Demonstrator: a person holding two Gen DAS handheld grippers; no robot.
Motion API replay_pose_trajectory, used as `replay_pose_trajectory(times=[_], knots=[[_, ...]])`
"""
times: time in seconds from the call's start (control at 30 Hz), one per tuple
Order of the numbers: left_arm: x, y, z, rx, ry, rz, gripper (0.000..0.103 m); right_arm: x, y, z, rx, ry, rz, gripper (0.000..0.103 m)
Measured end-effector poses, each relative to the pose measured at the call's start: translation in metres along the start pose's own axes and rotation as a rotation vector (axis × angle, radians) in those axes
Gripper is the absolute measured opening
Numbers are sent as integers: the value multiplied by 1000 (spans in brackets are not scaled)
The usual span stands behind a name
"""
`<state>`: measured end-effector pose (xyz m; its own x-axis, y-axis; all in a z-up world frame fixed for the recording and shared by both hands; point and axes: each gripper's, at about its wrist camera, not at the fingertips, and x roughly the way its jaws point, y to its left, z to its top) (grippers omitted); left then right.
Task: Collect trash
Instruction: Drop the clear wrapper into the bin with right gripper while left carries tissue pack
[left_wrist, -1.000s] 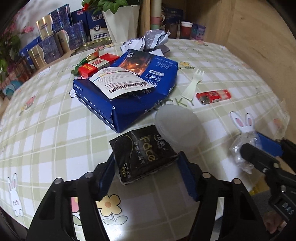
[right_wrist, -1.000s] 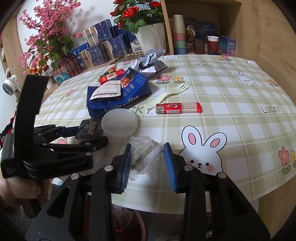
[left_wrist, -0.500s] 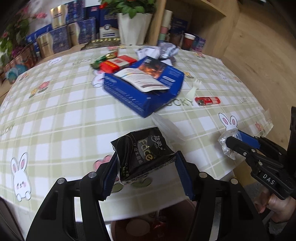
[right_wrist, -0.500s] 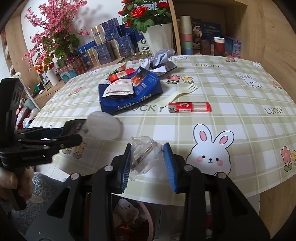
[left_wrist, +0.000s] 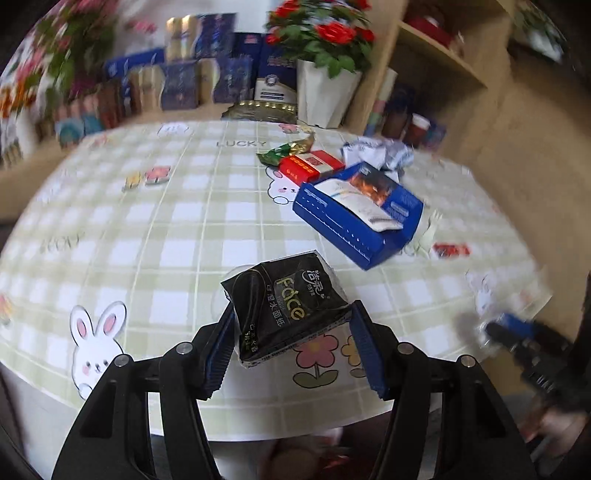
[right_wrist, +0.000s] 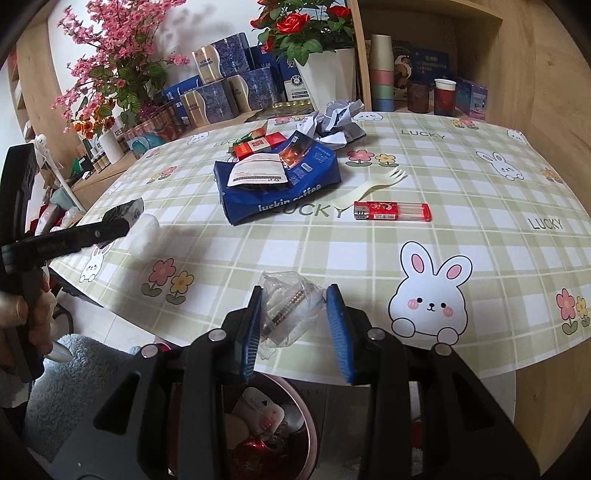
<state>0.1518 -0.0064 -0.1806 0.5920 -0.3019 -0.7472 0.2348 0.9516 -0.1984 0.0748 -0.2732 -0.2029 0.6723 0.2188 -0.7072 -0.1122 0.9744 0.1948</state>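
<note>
Both grippers are carrying trash off the table. The left gripper pinches the black tissue pack between its jaws. The right gripper pinches a clear crumpled wrapper. The red bin sits right under the right jaws, below the table edge. Next, I think, each must hang over the bin and let go. There is open room there.

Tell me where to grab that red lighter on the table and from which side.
Grip the lighter across its narrow width at mid-body, coming from above. It lies flat with its long sides free; the fork sits close by its metal end, so stay toward the clear end.
</note>
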Motion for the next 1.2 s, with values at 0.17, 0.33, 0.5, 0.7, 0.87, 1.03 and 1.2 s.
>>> replay_pose_trajectory(times=[0.17,0.33,0.5,0.7,0.87,1.03,1.2], knots=[[-11,4,-2,-15,-18,-20,59,-4,7,-1,-18,5,5,37],[-39,20,-7,-80,-49,-46,59,-8,17,-6,-33,18,26,37],[-71,48,-25,-155,-61,-49,59,-10,34,-17,-68,52,55,37],[-100,58,-54,-164,-67,-41,59,-5,50,-41,-58,140,108,37],[-110,51,-78,-148,-52,-53,59,2,67,-60,-64,223,133,37],[-109,42,-93,-144,-28,-84,59,4,80,-71,-94,267,123,38],[-107,30,-100,-112,-14,-100,59,-6,80,-69,-93,235,101,50]])
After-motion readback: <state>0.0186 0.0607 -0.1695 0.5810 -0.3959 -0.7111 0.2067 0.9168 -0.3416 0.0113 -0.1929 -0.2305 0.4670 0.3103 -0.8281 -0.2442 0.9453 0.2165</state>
